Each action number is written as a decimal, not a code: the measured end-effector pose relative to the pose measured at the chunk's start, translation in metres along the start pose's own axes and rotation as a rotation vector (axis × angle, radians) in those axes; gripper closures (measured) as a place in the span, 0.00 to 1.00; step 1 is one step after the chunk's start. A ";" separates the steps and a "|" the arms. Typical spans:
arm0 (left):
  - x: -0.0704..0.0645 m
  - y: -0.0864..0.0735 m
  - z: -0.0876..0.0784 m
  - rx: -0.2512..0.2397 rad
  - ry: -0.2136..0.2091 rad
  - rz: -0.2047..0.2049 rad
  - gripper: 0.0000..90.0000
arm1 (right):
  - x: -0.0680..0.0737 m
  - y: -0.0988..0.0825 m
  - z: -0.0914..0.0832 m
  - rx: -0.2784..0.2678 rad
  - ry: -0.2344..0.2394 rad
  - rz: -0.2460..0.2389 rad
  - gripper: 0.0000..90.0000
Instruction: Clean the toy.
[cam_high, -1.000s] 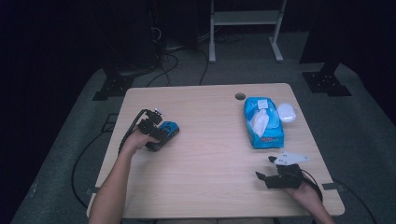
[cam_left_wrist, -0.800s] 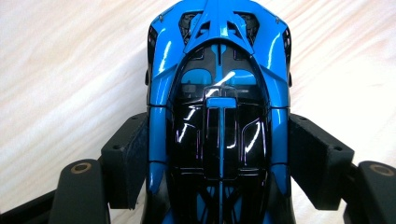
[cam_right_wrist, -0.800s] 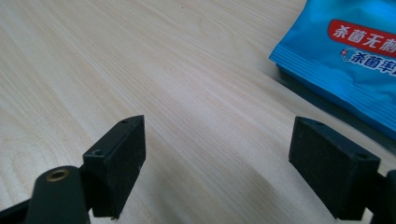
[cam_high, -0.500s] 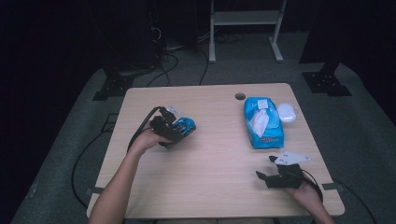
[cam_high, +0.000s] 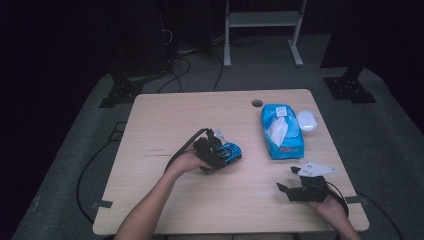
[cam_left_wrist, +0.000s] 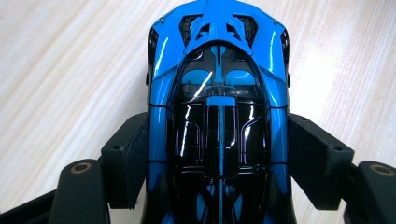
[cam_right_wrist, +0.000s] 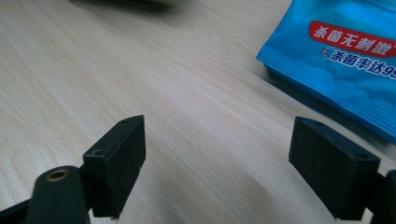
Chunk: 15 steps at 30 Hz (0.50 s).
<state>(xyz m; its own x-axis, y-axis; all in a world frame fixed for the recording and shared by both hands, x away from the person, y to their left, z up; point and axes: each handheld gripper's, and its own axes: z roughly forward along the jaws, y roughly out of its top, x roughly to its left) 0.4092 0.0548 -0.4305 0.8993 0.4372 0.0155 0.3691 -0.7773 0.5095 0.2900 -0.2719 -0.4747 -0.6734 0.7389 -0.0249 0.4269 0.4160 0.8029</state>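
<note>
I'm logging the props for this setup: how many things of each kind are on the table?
Blue toy car: 1
Blue wipes pack: 1
White round lid: 1
Total: 3

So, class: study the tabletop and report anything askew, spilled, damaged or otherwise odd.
Nothing stands out. The wipes pack lies flat with a white wipe poking from its opening; the white lid sits beside it. The left gripper holds the blue toy car. Nothing spilled or broken.
</note>
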 end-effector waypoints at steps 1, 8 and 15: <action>0.000 0.000 0.000 0.000 0.000 0.000 0.31 | 0.000 0.000 0.000 0.000 0.000 0.000 0.20; -0.004 -0.003 0.011 0.018 -0.019 -0.005 0.31 | 0.000 -0.001 0.001 0.003 0.006 -0.003 0.20; -0.006 -0.006 0.016 0.038 -0.033 0.003 0.31 | 0.001 -0.001 0.002 0.008 0.008 0.001 0.20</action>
<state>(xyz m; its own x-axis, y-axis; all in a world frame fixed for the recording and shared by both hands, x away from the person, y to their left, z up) 0.4056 0.0496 -0.4474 0.9075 0.4199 -0.0118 0.3742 -0.7954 0.4768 0.2901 -0.2701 -0.4767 -0.6778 0.7350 -0.0197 0.4321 0.4198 0.7981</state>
